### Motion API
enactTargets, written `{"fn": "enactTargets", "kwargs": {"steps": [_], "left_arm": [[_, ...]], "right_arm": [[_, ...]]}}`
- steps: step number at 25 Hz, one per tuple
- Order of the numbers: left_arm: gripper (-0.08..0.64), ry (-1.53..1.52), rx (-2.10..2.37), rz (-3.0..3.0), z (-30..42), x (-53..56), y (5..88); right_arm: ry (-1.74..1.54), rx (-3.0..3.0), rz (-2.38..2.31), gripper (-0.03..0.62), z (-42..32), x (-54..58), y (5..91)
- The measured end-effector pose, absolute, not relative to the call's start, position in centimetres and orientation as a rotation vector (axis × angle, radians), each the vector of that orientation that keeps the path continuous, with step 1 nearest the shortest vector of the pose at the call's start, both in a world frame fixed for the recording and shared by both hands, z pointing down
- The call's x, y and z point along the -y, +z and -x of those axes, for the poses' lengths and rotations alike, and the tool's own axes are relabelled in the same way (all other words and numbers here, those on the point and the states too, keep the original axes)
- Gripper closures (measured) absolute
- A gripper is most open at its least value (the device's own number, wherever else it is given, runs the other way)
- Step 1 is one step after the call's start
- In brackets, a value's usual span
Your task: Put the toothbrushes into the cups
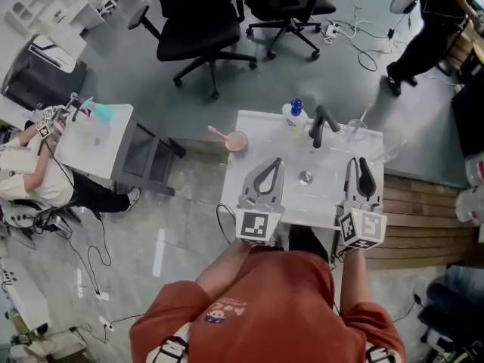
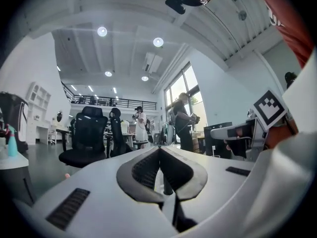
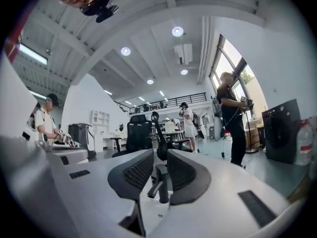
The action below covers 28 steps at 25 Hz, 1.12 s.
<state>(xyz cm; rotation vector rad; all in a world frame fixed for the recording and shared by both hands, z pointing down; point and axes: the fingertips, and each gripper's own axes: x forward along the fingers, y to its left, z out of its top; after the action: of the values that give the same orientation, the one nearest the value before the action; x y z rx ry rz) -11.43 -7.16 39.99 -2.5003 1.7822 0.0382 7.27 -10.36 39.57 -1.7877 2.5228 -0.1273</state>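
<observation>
White, empty, held level over the desk point(image 1: 261, 131): shut at left claw point(image 1: 276, 162), slightly parted at right claw point(image 1: 361, 162), pink cup point(image 1: 237, 141) ahead-left, seemingly readied for reaching.

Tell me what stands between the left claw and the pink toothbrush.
Nothing visible. The left claw is shut and empty; only bare basin top lies between it and the pink toothbrush in the pink cup.

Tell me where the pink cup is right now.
In the head view, the pink cup stands on the far left corner of the white sink, left of the blue-capped bottle and the black tap.
</observation>
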Motion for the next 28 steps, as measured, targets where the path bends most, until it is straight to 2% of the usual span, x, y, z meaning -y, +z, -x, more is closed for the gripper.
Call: {"fn": "enactTargets", "kwargs": {"steps": [11, 22, 28], "left_arm": [[0.541, 0.002, -1.942, 2.383, 17.2, 3.0, 35.4], [0.541, 0.178, -1.867, 2.268, 18.2, 1.7, 24.6], [0.541, 0.238, -1.827, 2.167, 18.2, 1.3, 21.2]], "right_arm": [[0.158, -2.546, 1.731, 0.499, -4.4, 5.8, 31.0], [0.423, -2.357, 1.731, 0.526, -6.6, 3.6, 20.4], [0.489, -2.316, 1.736, 0.528, -7.1, 3.1, 18.9]]}}
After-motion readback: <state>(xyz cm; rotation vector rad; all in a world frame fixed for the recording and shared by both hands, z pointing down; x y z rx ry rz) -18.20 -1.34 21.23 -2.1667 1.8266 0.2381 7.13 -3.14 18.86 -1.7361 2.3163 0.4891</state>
